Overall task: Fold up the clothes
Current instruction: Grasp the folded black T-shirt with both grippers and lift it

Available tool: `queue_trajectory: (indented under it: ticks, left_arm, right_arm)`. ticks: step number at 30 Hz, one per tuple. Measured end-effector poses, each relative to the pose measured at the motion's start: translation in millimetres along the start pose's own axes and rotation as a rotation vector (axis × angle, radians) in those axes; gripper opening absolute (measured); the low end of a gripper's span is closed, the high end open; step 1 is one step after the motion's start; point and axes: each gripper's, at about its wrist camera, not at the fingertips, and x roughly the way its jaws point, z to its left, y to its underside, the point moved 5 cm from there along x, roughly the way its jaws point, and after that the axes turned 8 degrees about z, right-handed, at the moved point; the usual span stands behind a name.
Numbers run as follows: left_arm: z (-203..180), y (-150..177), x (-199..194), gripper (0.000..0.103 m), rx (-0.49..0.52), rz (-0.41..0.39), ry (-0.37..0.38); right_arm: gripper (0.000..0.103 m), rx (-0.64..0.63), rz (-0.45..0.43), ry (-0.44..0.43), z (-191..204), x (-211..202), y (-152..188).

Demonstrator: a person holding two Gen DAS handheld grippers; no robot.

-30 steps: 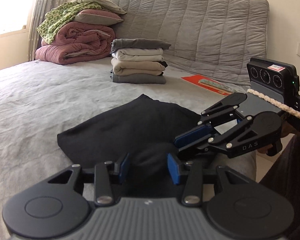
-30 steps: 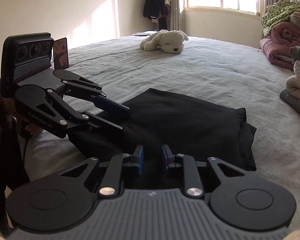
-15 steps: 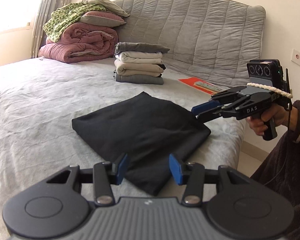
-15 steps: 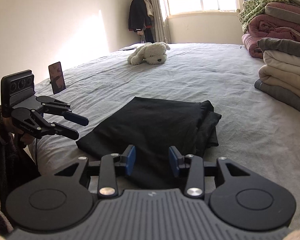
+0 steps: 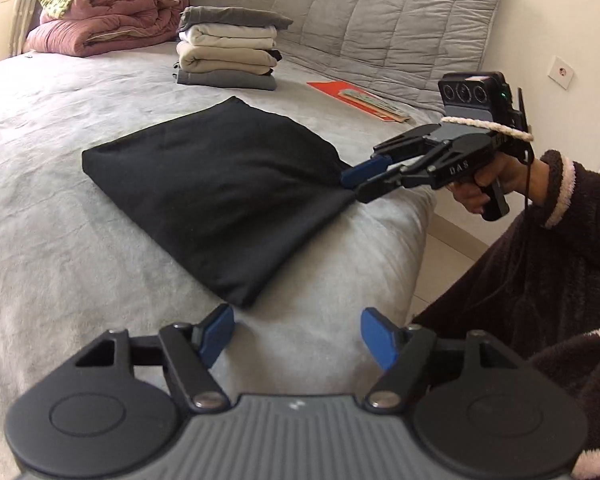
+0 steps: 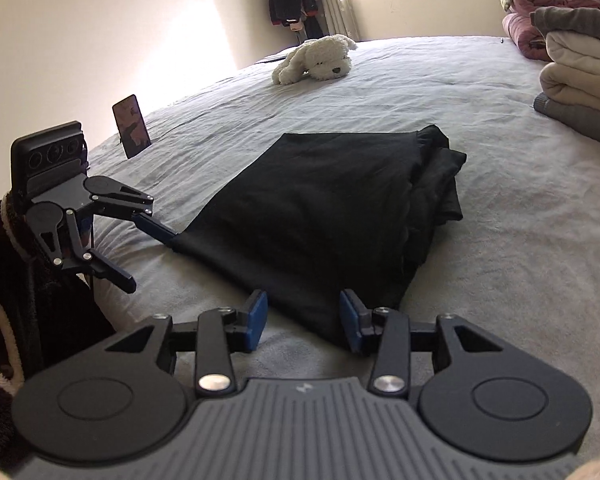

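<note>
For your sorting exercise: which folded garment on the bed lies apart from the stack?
The black garment, flat by itself near the bed's edge; the grey and cream ones are stacked.

Quilt pile (image 5: 112,20) cut off at top edge; phone (image 6: 132,126) screen too small to read.

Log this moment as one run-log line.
stage: fold done, release | black garment: folded on bed | left gripper: jaws just opened, empty | right gripper: jaws open, at garment corner
</note>
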Motion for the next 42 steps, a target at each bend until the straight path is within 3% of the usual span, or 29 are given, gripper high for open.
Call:
queue_trajectory:
  ticks: [1,3,5,7,10,14,19,24,28,31,37,42]
  left_arm:
    - [-1.3,-0.9,-3.0,0.072,-0.007,0.004,0.033]
    - [-1.5,-3.7,-10.5,0.072,-0.032,-0.012,0.103]
    - [3.3,-7.7,-18.6,0.074,-0.076,-0.055,0.148]
    - [16.2,-11.5,-23.8,0.082,-0.155,-0.096,0.152]
    - [45.9,-11.9,-22.8,0.082,-0.336,-0.124,0.16]
    - [87.8,-7.8,-8.5,0.08,-0.597,-0.159,0.231]
    - [117.8,-6.1,5.8,0.058,-0.81,-0.244,0.324]
    - [124.9,-12.7,15.4,0.049,-0.852,-0.269,0.315]
    - [127.5,-16.8,17.2,0.048,-0.877,-0.278,0.303]
    - [130.1,-19.7,15.4,0.048,-0.909,-0.265,0.3]
    - [140.2,-24.0,3.4,0.051,-0.919,-0.278,0.194]
    - [141.9,-35.3,21.4,0.051,-0.912,-0.28,0.177]
  right_arm:
    - [0.048,0.03,-0.011,-0.006,-2.7,-4.6,-3.1]
    - [0.068,0.093,-0.042,-0.017,-7.7,-13.4,-11.4]
    - [0.075,0.158,-0.072,-0.021,-14.6,-17.1,-20.9]
    - [0.075,0.247,-0.076,-0.015,-25.7,-16.1,-26.9]
    - [0.075,0.431,-0.056,-0.046,-49.6,-9.5,-27.4]
    - [0.074,0.633,-0.044,-0.126,-73.5,-1.2,-23.9]
    - [0.07,0.741,-0.055,-0.186,-87.2,4.4,-29.3]
    - [0.069,0.747,-0.054,-0.223,-88.8,18.7,-41.2]
    - [0.068,0.731,-0.043,-0.221,-83.2,29.9,-50.5]
    - [0.061,0.716,-0.024,-0.192,-79.1,37.5,-57.0]
    - [0.047,0.722,0.007,-0.156,-80.4,32.5,-55.1]
    - [0.051,0.706,0.016,-0.108,-79.0,22.0,-50.7]
